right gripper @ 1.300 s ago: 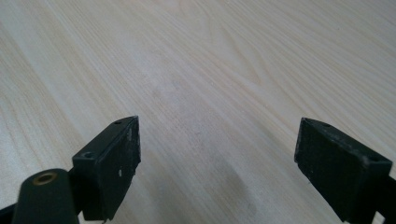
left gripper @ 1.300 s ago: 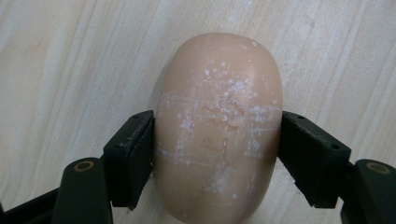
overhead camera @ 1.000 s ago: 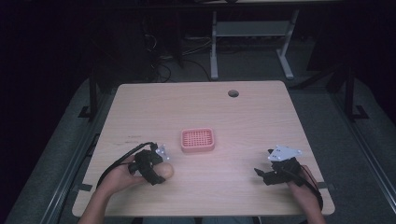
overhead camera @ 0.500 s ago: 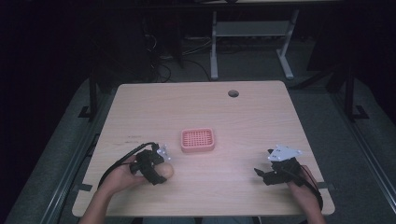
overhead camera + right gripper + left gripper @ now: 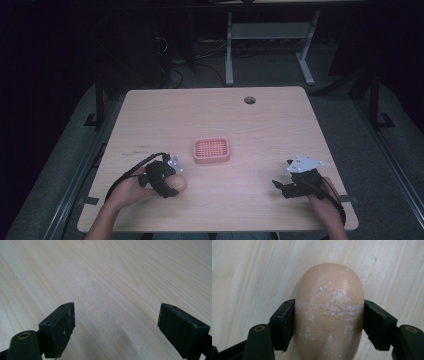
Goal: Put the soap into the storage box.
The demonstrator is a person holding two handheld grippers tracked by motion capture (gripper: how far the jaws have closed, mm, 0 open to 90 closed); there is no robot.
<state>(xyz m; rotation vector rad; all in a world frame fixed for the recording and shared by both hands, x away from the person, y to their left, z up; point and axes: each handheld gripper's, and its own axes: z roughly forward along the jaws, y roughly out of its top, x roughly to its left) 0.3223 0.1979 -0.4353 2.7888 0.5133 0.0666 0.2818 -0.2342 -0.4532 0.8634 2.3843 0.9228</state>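
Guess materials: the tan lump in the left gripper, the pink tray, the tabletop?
Bar of soap: looks like beige soap, smooth and waxy, with white dried flecks and scuffs. Pink soap dish: probably moulded plastic, matte, with a grid of holes. Table: pale wood-grain surface, likely laminate, low sheen; grain lines show in both gripper views.

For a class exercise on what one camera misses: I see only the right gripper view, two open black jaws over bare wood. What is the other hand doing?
Observer: The left gripper is shut on a tan bar of soap, jaws against its two sides.
Operator: Is the soap in the air?
Observer: I cannot tell; the table lies right behind it.
Operator: Anything else on the table?
Observer: A pink slotted soap dish sits near the middle, up and to the right of the soap, with nothing in it.
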